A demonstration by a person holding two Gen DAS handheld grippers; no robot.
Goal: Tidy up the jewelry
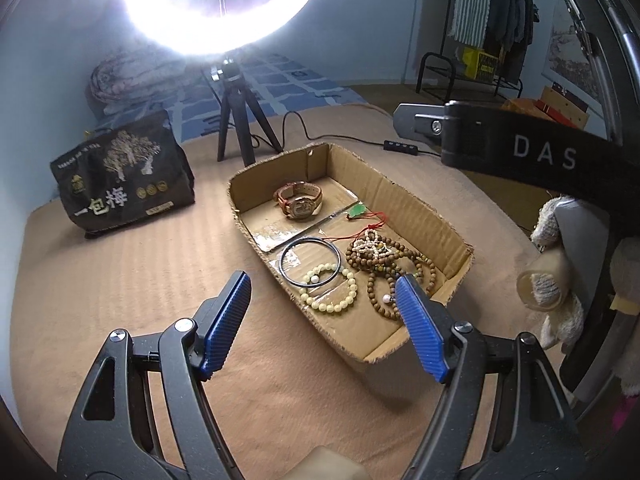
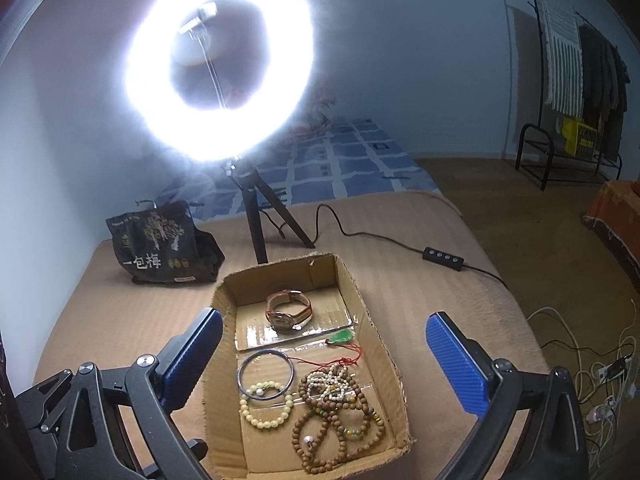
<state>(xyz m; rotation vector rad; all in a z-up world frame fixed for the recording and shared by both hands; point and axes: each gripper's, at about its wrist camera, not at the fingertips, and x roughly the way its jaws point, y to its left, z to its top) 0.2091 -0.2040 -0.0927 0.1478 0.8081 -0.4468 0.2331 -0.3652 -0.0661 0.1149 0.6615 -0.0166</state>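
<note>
A shallow cardboard box [image 1: 416,208] [image 2: 372,320] sits on the tan blanket. It holds a wristwatch [image 1: 299,202] [image 2: 289,311], a green pendant on red cord [image 1: 357,212] [image 2: 342,337], a dark bangle [image 1: 310,261] [image 2: 266,374], a pale yellow bead bracelet [image 1: 330,294] [image 2: 266,404] and brown wooden bead strands [image 1: 394,268] [image 2: 340,420]. My left gripper [image 1: 322,296] is open and empty above the box's near edge. My right gripper [image 2: 320,344] is open and empty, hovering over the box; its body shows in the left wrist view [image 1: 520,148].
A ring light on a black tripod [image 1: 240,120] [image 2: 264,216] stands behind the box, its cable and switch [image 2: 442,258] trailing right. A black printed bag [image 1: 120,176] [image 2: 160,248] stands at the left. Cables [image 2: 592,380] lie on the floor at right.
</note>
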